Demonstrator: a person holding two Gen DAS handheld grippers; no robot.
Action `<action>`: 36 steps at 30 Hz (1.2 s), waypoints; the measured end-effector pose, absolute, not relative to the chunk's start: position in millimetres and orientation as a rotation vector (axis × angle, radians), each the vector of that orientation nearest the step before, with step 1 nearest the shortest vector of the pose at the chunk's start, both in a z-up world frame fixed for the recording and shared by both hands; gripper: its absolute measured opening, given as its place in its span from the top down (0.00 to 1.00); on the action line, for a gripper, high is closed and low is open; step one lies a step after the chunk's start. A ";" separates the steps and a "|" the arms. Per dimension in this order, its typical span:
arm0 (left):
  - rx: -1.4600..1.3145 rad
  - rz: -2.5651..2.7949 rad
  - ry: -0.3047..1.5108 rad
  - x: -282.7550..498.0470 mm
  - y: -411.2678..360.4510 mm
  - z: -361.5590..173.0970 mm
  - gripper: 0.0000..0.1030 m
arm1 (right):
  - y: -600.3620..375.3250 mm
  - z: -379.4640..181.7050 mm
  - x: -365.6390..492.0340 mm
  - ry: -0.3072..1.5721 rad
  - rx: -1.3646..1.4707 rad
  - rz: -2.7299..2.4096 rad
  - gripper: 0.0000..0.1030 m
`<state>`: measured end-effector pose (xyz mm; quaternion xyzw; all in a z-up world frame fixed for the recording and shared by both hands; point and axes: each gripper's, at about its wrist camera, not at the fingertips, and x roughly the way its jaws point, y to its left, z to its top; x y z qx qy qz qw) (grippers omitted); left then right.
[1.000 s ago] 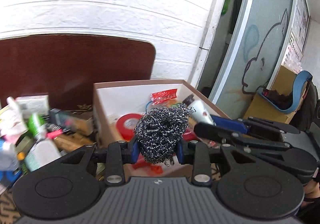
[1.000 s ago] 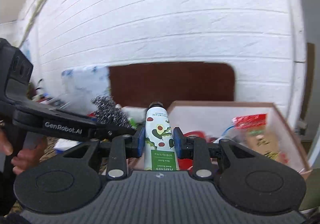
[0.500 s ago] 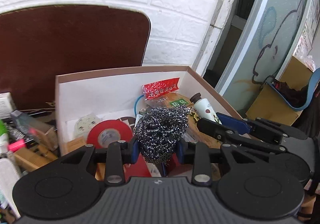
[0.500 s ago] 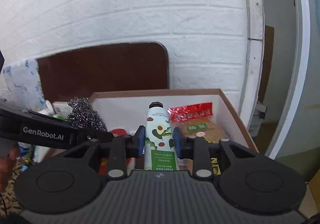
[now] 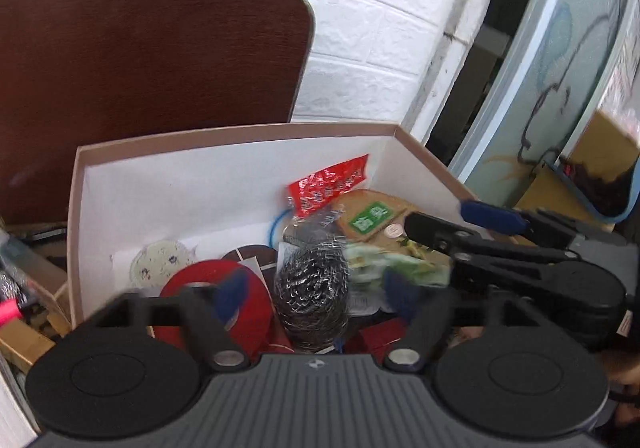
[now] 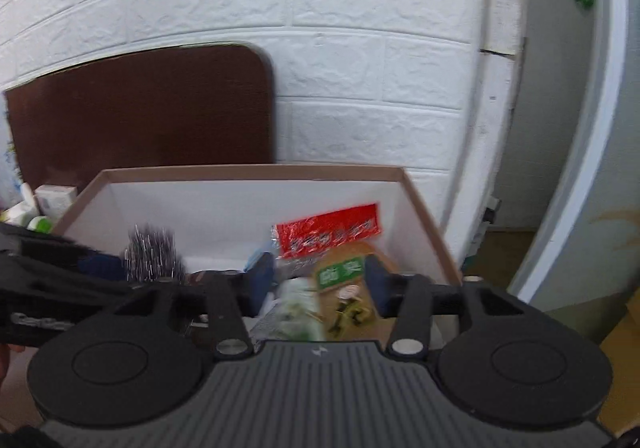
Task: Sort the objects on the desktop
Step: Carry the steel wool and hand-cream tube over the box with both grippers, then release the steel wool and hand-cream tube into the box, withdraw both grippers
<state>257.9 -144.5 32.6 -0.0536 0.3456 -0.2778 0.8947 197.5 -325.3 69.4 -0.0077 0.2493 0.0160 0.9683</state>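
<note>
Both grippers hang over an open cardboard box [image 5: 240, 132] with white inner walls. My left gripper [image 5: 316, 292] is open; the steel wool scourer [image 5: 312, 288] sits loose between its spread fingers, over the box contents. My right gripper [image 6: 318, 282] is open too; the white and green hand cream tube [image 6: 296, 308] shows blurred below its fingers, free of the pads. The tube also appears in the left wrist view [image 5: 396, 268], beside the right gripper [image 5: 492, 244]. The scourer shows in the right wrist view [image 6: 154, 256].
The box holds a red tape roll [image 5: 208, 304], a red foil packet [image 5: 328, 180] and a brown pouch with a green label [image 5: 372, 212]. A dark brown board [image 5: 152, 88] leans on the white brick wall behind. Clutter lies left of the box [image 5: 24, 288].
Both grippers moved forward over the box and opened. The scourer left the left gripper's pads and the tube dropped out of the right gripper's pads.
</note>
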 end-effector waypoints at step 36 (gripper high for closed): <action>-0.020 -0.495 0.601 49.6 -69.3 28.1 0.08 | -263.1 53.8 4.2 0.512 -0.017 0.210 0.12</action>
